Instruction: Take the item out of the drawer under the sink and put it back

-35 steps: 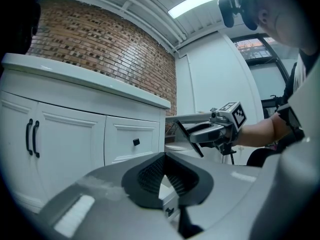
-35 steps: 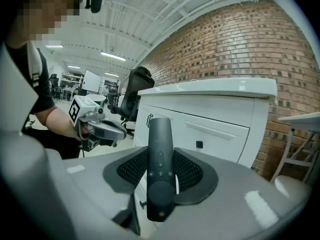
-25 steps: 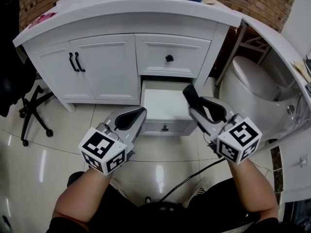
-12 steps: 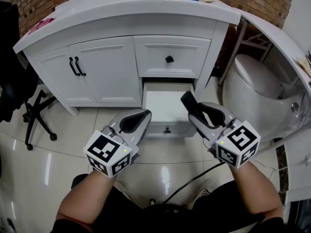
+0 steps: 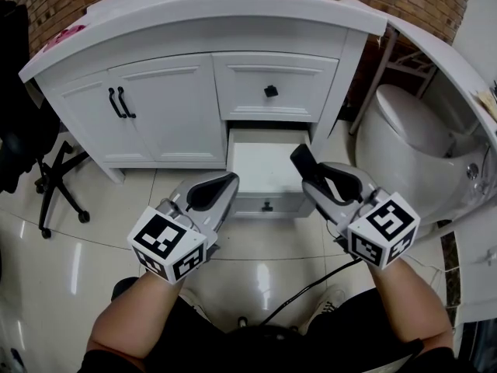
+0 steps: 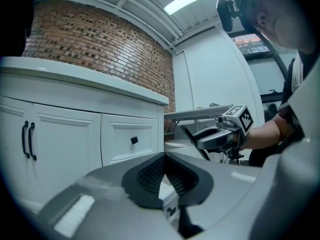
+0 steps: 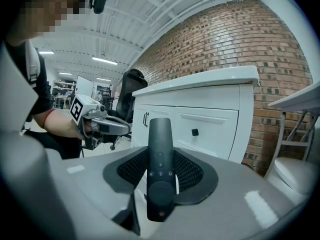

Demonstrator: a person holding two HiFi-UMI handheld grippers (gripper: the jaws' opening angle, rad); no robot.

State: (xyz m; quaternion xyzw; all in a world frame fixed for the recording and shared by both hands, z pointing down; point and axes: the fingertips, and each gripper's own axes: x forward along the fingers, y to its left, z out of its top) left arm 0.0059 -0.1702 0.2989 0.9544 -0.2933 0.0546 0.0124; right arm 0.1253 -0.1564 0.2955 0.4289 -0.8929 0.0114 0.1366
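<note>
At far left a black office chair [image 5: 35, 158] stands on the glossy tiled floor [image 5: 85, 247], near the white vanity [image 5: 194, 29], whose double doors [image 5: 159, 107] are closed. The left hand-held gripper [image 5: 231, 179] hangs low in front of the vanity, its jaws clenched together on nothing, and overlaps the left corner of the drawer front. Between the two grippers the lower drawer [image 5: 268, 162] stands pulled out, its white inside open to view. The upper drawer [image 5: 272, 92] above it is closed. The right hand-held gripper [image 5: 314, 181] is grasping a black remote control [image 5: 301, 158], which sticks out past the jaws and covers part of the open drawer's right edge. A black cable [image 5: 307, 287] trails across the floor below. At right sits a white toilet [image 5: 404, 127].
</note>
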